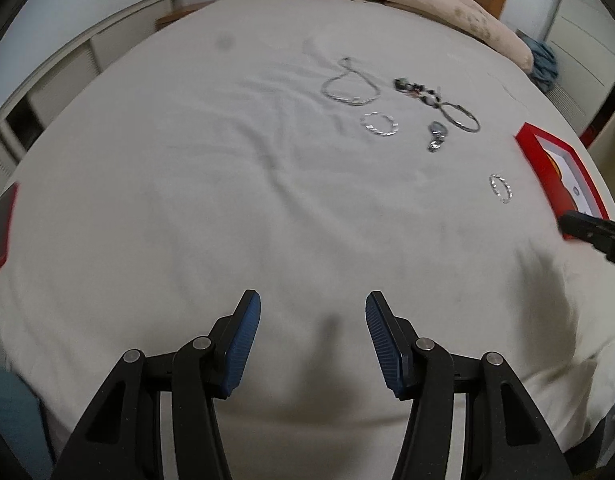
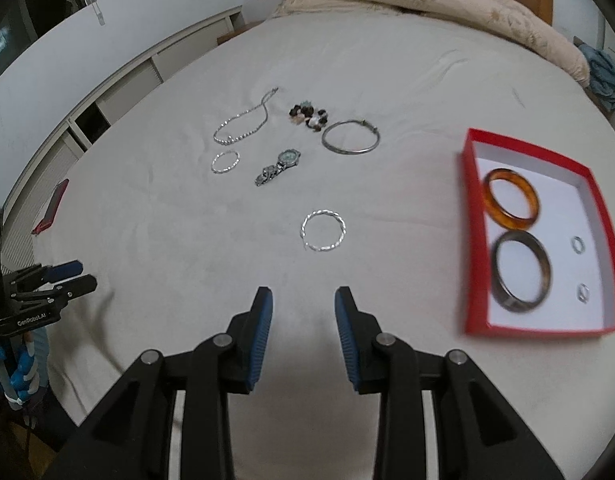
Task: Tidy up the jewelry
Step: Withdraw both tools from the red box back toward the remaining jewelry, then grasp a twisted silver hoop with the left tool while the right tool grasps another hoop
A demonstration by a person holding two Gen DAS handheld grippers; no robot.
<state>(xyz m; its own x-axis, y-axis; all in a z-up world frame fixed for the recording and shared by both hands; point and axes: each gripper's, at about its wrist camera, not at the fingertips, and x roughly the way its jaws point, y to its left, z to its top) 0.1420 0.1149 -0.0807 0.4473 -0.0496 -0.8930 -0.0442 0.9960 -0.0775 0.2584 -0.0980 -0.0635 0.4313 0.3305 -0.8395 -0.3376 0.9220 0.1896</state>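
Both claws hang empty over the white bed [image 2: 187, 240], the left claw [image 1: 313, 336] about half open, the right claw [image 2: 303, 320] parted more narrowly. A twisted silver bangle [image 2: 323, 231] lies mid-frame just beyond the right claw, with a necklace [image 2: 243, 124], watch [image 2: 277, 168] and other bracelets above it. At right, the red box [image 2: 603, 216] holds two bangles and two rings

Left wrist view from low over the near edge of the bed [image 1: 187, 184], angled down and forward toward the jewelry, red box [image 1: 547, 160] at far right; right wrist view likewise, nearer the red box [image 2: 603, 216]; both share sheet, twisted bracelet [image 2: 323, 231], headboard end
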